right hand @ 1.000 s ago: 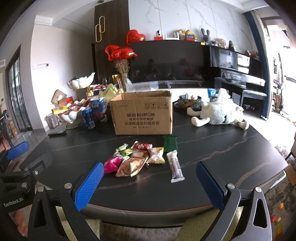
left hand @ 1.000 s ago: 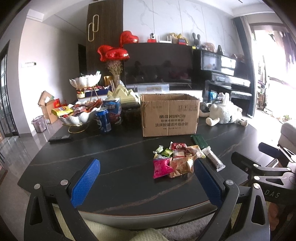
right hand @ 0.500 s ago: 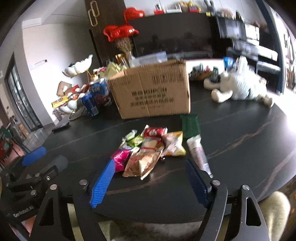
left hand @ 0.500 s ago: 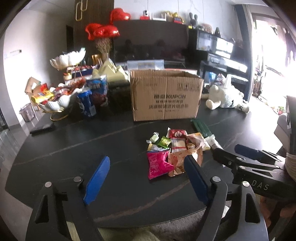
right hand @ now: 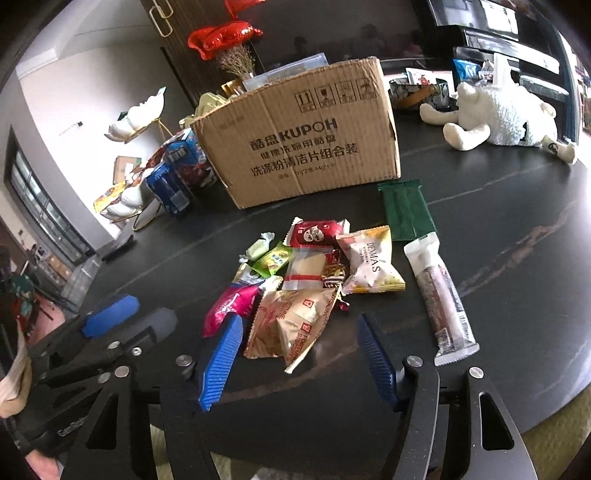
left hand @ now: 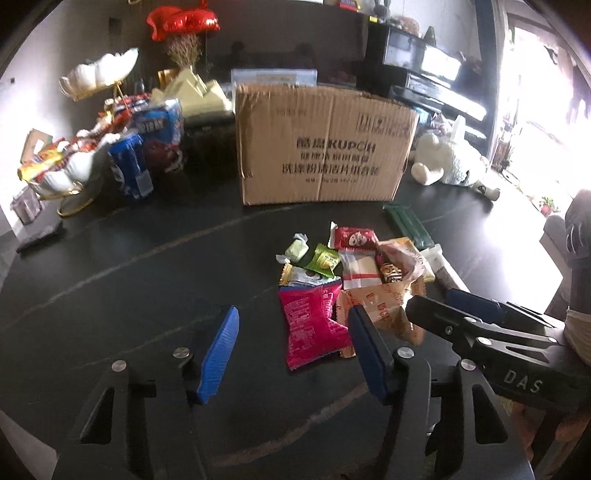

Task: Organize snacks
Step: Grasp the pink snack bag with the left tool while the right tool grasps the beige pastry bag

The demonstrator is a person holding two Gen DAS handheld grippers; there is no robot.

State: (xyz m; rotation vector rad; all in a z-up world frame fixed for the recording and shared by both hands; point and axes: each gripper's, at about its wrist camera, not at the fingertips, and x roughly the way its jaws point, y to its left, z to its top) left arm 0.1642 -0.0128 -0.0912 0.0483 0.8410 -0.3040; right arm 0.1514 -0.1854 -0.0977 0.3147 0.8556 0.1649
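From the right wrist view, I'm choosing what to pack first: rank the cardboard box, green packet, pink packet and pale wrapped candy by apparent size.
1. Cardboard box
2. Green packet
3. Pink packet, partly hidden, so its place against the green one is unsure
4. Pale candy

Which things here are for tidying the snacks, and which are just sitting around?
For the job:
pile of loose snack packets
brown cardboard box

Just lying about:
white plush sheep
red heart balloons
black remote control
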